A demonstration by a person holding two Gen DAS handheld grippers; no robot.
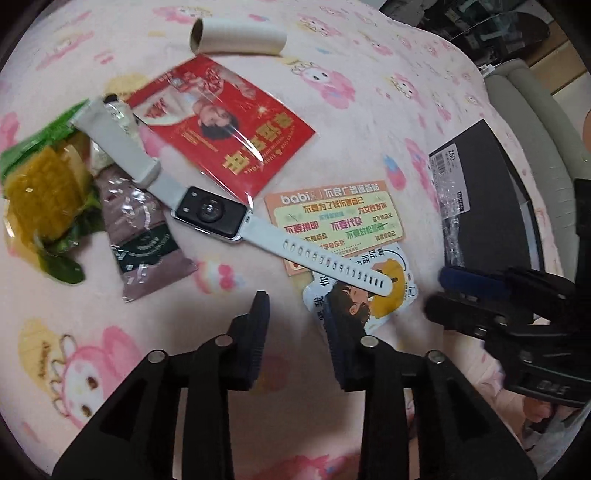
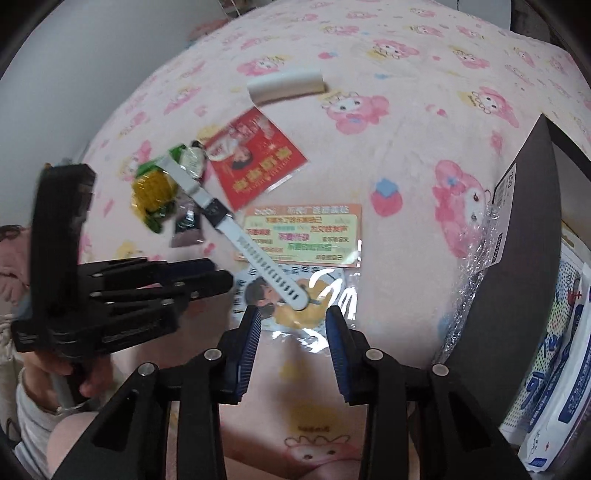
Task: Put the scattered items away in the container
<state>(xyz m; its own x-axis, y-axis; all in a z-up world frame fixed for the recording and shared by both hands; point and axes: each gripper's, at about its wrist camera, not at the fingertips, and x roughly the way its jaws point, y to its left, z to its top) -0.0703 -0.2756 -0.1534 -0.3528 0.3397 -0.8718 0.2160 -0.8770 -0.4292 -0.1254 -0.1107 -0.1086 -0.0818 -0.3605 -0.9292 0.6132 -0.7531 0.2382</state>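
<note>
1. the watch (image 1: 210, 214) is lying flat on the pink bedspread (image 1: 369, 110), face up, its long axis running on a slant from the far left down to the near right in the left wrist view; the holed strap end (image 2: 288, 291) is resting on a cartoon sticker (image 1: 369, 306), and that end is pointing toward both tools.
2. around it the other scattered things are lying on the bed, none inside the container: a red packet (image 1: 229, 136), an orange card (image 1: 340, 221), a purple sachet (image 1: 147, 243), a green and yellow wrapper (image 1: 40, 188) and a cardboard tube (image 1: 236, 35) farthest off.
3. the dark box (image 2: 517, 236), which i am judging to be the container, is sitting at the right edge of the bed, well apart from the watch body.
4. the right tool (image 2: 293, 321) is hovering with its jaws apart and holding nothing, the strap tip lying just ahead, between the lines of its two fingers; it looks the nearer one.
5. the left tool (image 1: 295, 314) is also standing apart and empty, with the strap end ahead and slightly to its right.
6. a grasp across the strap's narrow width looks likelier to suit than one along its length.
</note>
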